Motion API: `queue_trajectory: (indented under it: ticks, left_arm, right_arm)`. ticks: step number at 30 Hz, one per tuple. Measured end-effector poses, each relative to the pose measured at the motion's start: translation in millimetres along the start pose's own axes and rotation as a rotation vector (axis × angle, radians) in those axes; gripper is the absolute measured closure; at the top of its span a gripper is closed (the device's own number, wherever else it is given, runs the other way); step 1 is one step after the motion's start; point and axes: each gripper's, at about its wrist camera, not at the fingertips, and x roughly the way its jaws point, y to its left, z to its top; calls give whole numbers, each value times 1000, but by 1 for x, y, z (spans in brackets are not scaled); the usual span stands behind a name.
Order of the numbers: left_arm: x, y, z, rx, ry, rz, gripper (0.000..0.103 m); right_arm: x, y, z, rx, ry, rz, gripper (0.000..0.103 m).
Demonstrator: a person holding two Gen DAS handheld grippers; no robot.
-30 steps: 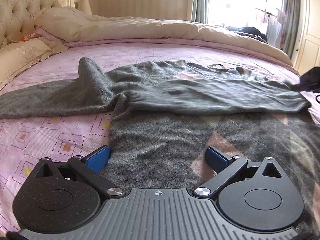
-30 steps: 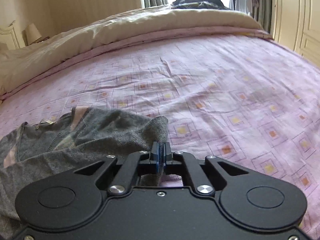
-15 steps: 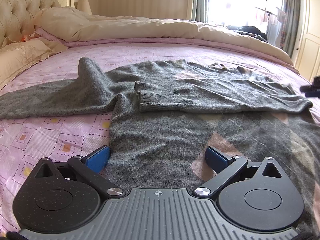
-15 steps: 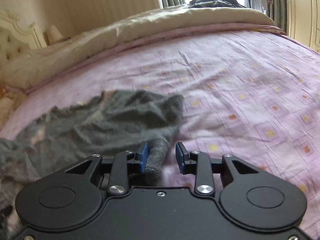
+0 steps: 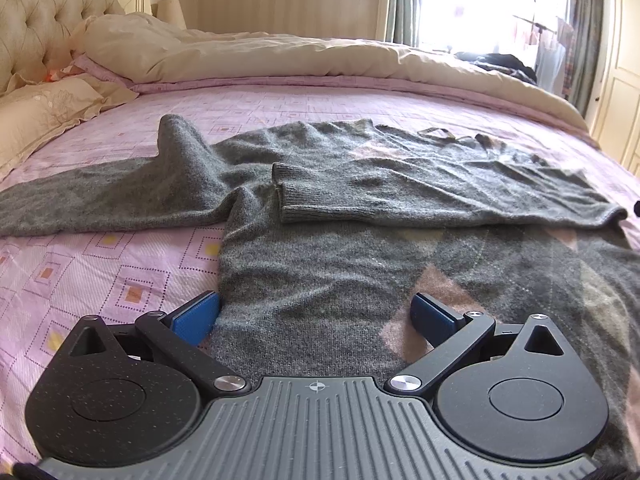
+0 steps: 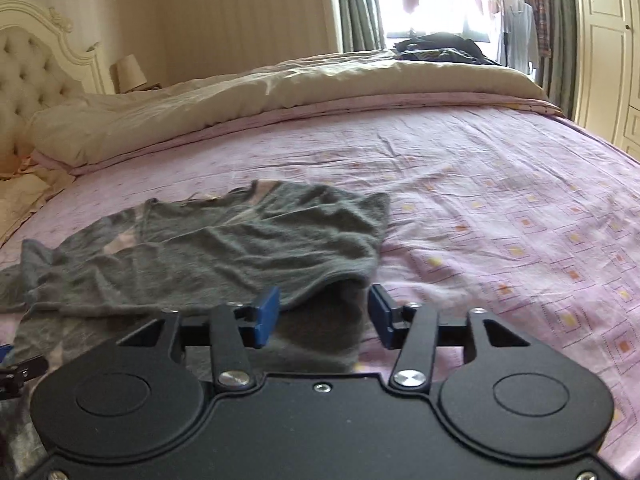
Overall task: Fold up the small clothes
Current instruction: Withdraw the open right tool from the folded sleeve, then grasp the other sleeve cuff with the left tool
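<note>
A grey knit sweater [image 5: 328,264] with a pink and grey diamond pattern lies flat on the pink bedspread [image 5: 100,276]. Its right sleeve [image 5: 400,196] is folded across the chest, cuff toward the left. Its left sleeve [image 5: 104,196] stretches out to the left. My left gripper [image 5: 316,316] is open, low over the sweater's lower left edge, holding nothing. In the right wrist view the sweater [image 6: 240,248] shows its folded shoulder edge just ahead of my right gripper [image 6: 324,312], which is open and empty.
A cream duvet [image 5: 300,56] is bunched along the far side of the bed, with pillows [image 5: 36,116] and a tufted headboard [image 5: 44,12] at the left. Dark clothes [image 6: 436,48] are piled at the far end. Bare bedspread [image 6: 520,240] lies right of the sweater.
My right gripper was shut on the sleeve's shoulder end, opened and let it drop, then drew back. The sleeve now lies settled across the chest. My left gripper has not moved.
</note>
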Motion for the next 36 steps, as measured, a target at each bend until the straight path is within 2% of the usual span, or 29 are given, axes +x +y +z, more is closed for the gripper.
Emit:
queue_trajectory:
  ticks: [5,13,22,30,33,36]
  left_arm:
    - [-11,12,0,-50,0,-76,1]
    - [-52,53,9,-69,-56,-4,1]
    - [-62,165,29,-215,-67,144,1]
    - [-35,273,44,-381,-33,257,1]
    - [-20,305,45,-472,-14,264,2]
    - [-9,334,42,-581,-28,244,2]
  right_arm:
    - [-12,47,-18,-39,-7,71,15]
    - [-6,106,-49,-27,20,149,9]
    - [-12,149,-66,-91,-2,200,9]
    - [-16,177,-62,-161,-9,235,9]
    - [-11,184,-57,-168,-4,250,9]
    - [-5,190,-52,-172,0,259,9]
